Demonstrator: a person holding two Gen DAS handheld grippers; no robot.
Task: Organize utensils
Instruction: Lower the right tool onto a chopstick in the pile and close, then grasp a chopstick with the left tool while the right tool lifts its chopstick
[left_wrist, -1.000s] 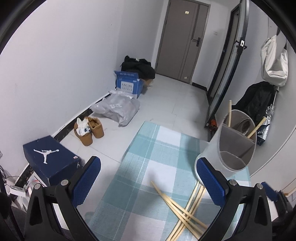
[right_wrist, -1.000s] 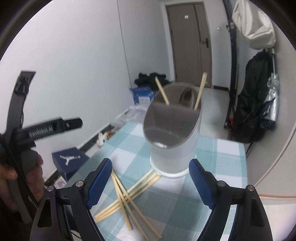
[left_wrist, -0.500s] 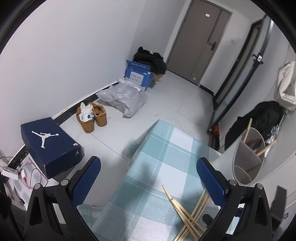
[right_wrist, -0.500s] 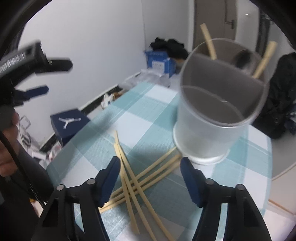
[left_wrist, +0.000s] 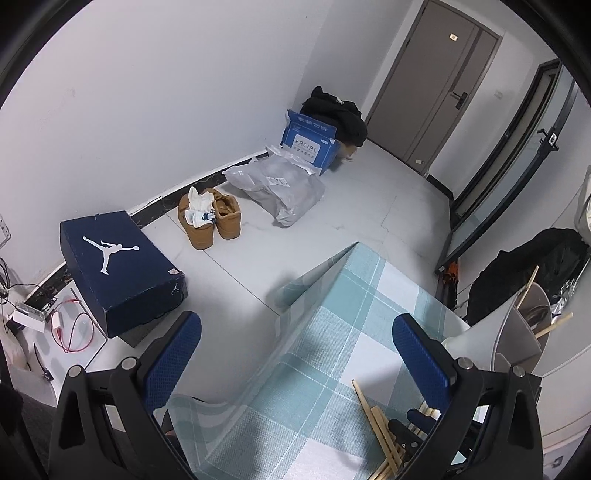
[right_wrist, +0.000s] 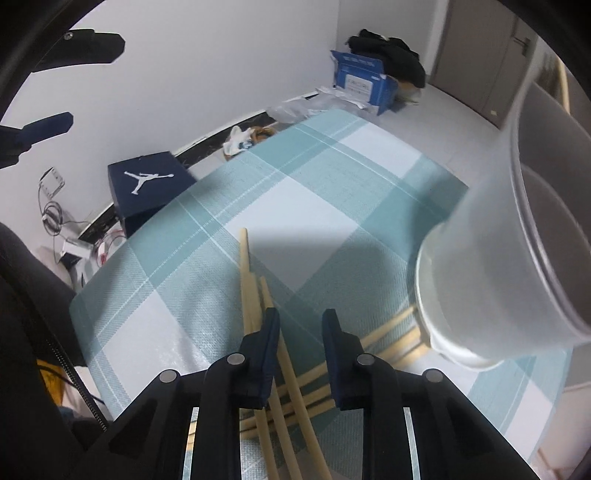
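Frosted plastic holder (left_wrist: 517, 325) carries two chopsticks (left_wrist: 526, 288) in its divided compartments; right tool (right_wrist: 301, 325) closing over loose chopsticks (right_wrist: 255, 291), left tool (left_wrist: 295, 350) apart, empty.

Crossed chopsticks (right_wrist: 255, 291) lie on the table (right_wrist: 303, 192) near its front edge, the utensil holder (right_wrist: 491, 291) standing just right of them.

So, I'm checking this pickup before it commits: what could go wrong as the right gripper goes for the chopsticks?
The right gripper is closing over crossed chopsticks, so it may pinch two or drag the pile. The utensil holder stands close on the right, its base touching some sticks; a tug could nudge it. The left gripper is open, holding nothing steady.
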